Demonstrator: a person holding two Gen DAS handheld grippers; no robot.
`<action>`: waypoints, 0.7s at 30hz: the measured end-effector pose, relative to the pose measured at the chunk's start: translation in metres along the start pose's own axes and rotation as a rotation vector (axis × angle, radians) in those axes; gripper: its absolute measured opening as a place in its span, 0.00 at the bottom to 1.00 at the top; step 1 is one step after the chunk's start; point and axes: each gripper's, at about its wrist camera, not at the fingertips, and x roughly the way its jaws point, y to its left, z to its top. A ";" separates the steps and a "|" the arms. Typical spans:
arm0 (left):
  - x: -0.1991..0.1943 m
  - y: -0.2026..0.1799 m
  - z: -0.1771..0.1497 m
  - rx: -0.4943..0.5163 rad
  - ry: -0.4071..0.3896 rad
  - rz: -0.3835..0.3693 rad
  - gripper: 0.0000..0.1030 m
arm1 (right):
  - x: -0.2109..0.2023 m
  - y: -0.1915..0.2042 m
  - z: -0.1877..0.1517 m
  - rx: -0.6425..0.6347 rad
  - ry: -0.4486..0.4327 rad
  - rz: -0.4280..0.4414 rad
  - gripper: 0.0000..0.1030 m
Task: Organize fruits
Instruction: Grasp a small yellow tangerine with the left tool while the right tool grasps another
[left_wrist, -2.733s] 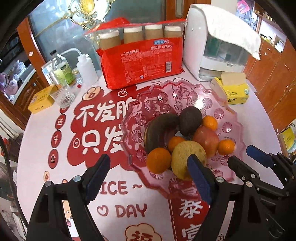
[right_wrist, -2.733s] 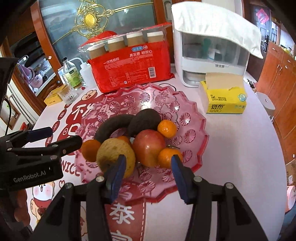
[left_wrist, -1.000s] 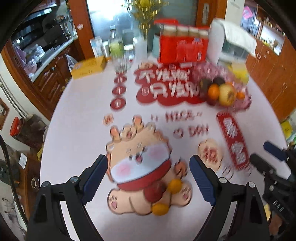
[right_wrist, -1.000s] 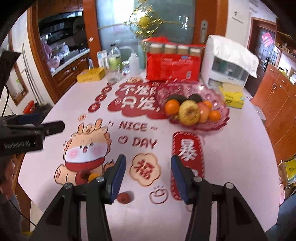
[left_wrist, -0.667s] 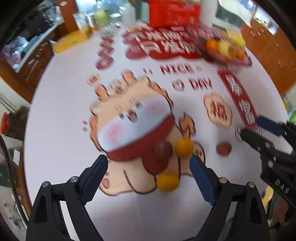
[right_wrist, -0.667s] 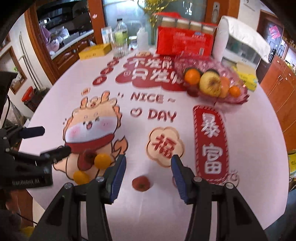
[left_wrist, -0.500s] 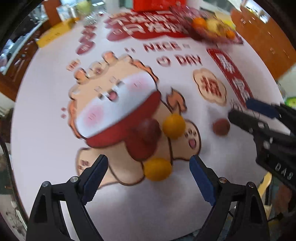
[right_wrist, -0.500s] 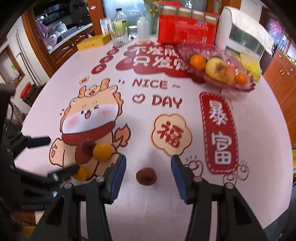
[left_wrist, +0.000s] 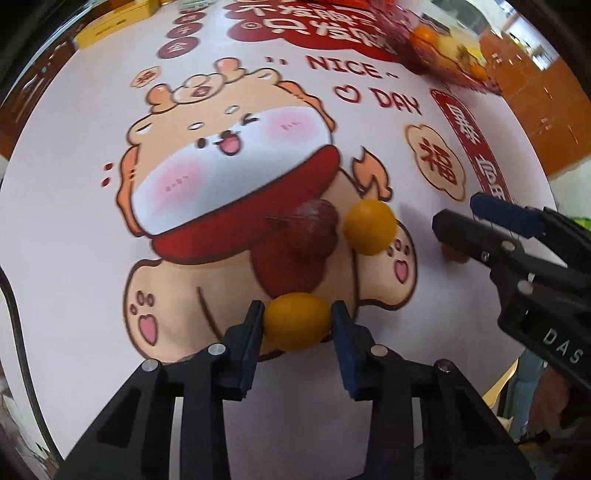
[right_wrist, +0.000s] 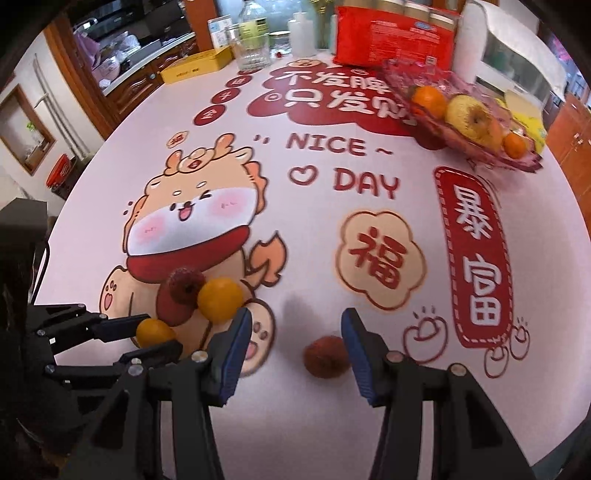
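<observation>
Near the table's front edge, left gripper (left_wrist: 297, 325) jaws, just closing, clamp a small orange (left_wrist: 296, 320) beside a second orange (left_wrist: 369, 227), while right gripper (right_wrist: 295, 341) stands apart around a reddish-brown fruit (right_wrist: 325, 356).

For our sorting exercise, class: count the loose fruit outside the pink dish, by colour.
Orange fruit: 2
Red fruit: 2
Total: 4
</observation>
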 end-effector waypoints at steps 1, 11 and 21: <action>-0.001 0.005 0.000 -0.016 -0.005 0.005 0.34 | 0.002 0.003 0.001 -0.007 0.003 0.007 0.49; -0.007 0.043 -0.004 -0.115 -0.035 0.022 0.34 | 0.028 0.035 0.011 -0.092 0.055 0.097 0.49; -0.011 0.048 -0.004 -0.146 -0.044 0.027 0.34 | 0.036 0.047 0.009 -0.116 0.104 0.159 0.32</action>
